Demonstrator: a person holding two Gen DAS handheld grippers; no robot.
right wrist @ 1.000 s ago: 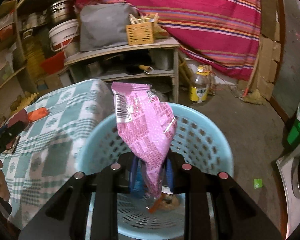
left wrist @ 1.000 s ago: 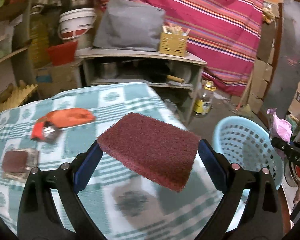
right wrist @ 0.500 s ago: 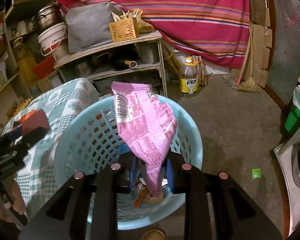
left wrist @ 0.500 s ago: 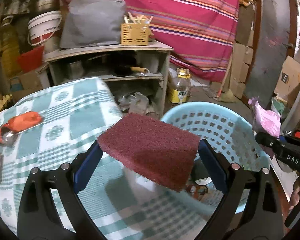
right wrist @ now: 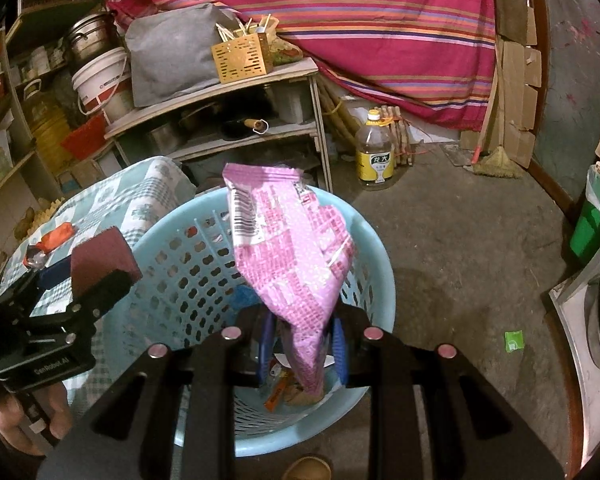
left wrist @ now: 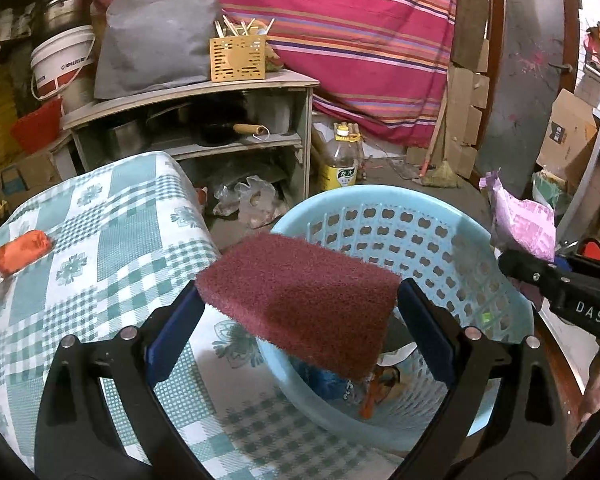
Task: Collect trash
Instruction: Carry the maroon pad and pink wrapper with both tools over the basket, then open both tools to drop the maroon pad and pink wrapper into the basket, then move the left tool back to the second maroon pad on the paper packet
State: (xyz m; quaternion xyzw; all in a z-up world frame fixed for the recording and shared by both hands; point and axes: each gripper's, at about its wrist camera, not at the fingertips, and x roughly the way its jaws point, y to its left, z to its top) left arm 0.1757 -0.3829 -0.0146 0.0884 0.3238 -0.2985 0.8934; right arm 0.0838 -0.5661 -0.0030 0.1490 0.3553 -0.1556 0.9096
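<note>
My left gripper (left wrist: 298, 320) is shut on a dark red scouring pad (left wrist: 300, 300) and holds it over the near left rim of a light blue plastic basket (left wrist: 440, 232). The pad also shows in the right wrist view (right wrist: 100, 260). My right gripper (right wrist: 302, 340) is shut on a pink snack wrapper (right wrist: 288, 248) and holds it above the basket (right wrist: 364, 248). The wrapper shows at the right edge of the left wrist view (left wrist: 520, 224). Several wrappers lie in the basket's bottom (right wrist: 284, 388).
A table with a green checked cloth (left wrist: 132, 232) stands left of the basket, with an orange wrapper (left wrist: 22, 250) on it. A shelf unit (left wrist: 204, 120), an oil bottle (right wrist: 374, 152) and a broom (right wrist: 492, 156) stand behind on the concrete floor.
My left gripper has carried the scouring pad from over the table rightward to the basket. My right gripper has kept the pink wrapper above the basket, drawing back a little.
</note>
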